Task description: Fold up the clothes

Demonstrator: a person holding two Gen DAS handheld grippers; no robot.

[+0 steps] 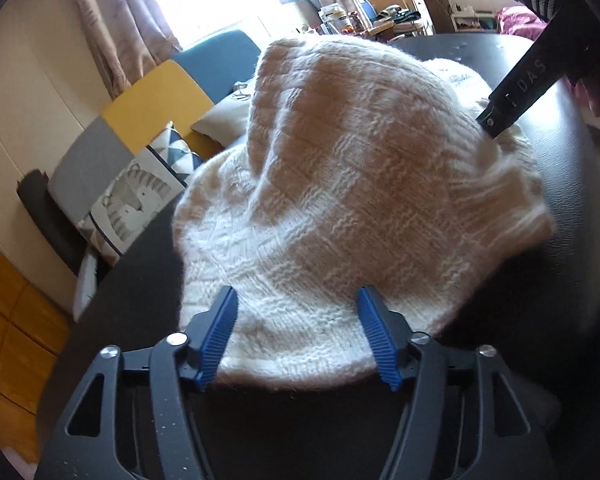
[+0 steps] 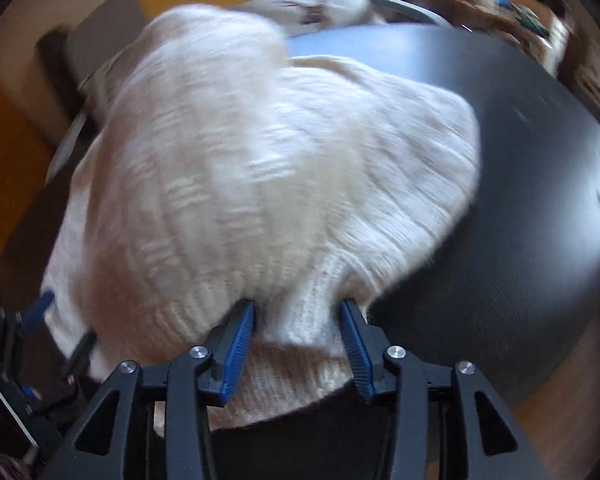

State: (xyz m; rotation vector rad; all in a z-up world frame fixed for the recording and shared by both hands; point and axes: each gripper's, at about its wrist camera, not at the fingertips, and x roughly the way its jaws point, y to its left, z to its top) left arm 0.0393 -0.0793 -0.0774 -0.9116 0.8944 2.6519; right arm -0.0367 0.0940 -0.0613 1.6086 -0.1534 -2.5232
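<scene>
**Cream sweater heaped on the dark table, both claws spread at its near edge**

A fluffy cream knitted sweater (image 1: 340,184) lay bunched on a dark round table (image 1: 572,208), rising in a soft hump towards twelve o'clock in the left wrist view. Its near hem sagged down to six o'clock, where the left gripper (image 1: 296,338) sat with its jaws spread wide. The blue ribbed pads (image 1: 216,344) stood well apart, one at seven o'clock and one at five o'clock, with the hem lying between them; neither pad pressed on the wool, so nothing was held. At two o'clock in that view, the black finger of the right gripper (image 1: 512,96) reached down to the far right edge of the knit.

The right wrist view was blurred. There the sweater (image 2: 260,168) filled the middle and ran off towards ten o'clock, with bare table (image 2: 520,160) from one to four o'clock. The right gripper (image 2: 298,344) stood about half open at six o'clock. A ribbed cuff or hem edge sat between its blue pads (image 2: 236,348); the wool looked to brush both pads, but whether it was pinched could not be told for certain, and the gap read as loose. At eight o'clock the left gripper (image 2: 40,344) showed dimly at the sweater's edge.

Beyond the table, at nine to ten o'clock in the left view, stood a patchwork chair (image 1: 156,92) with a printed cushion (image 1: 136,200).
</scene>
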